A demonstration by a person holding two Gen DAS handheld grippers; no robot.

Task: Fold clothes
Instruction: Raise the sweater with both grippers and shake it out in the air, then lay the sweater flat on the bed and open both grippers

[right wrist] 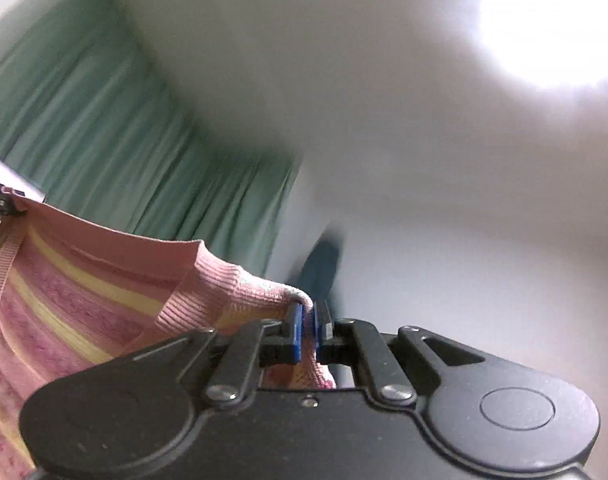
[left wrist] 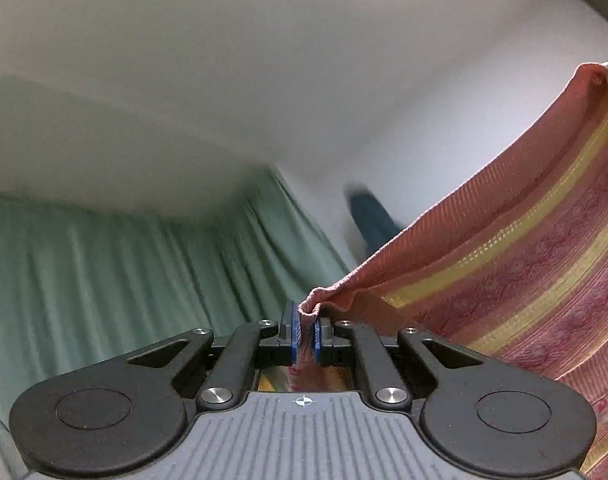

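- Left gripper (left wrist: 305, 334): clamped on bunched edge of pink-and-yellow striped garment (left wrist: 524, 272).
- Right gripper (right wrist: 309, 334): pinched on ribbed pink corner.
- Garment slung between both grippers, before green curtain (left wrist: 124, 272); background blurred.

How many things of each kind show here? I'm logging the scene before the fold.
Garments: 1, the pink and yellow striped top, stretched between both claws
Claws: 2, left claw and right claw, each shut on the top's edge
Curtains: 1, green curtain
Blurred dark blue thing: 1, cannot tell what
Total: 5
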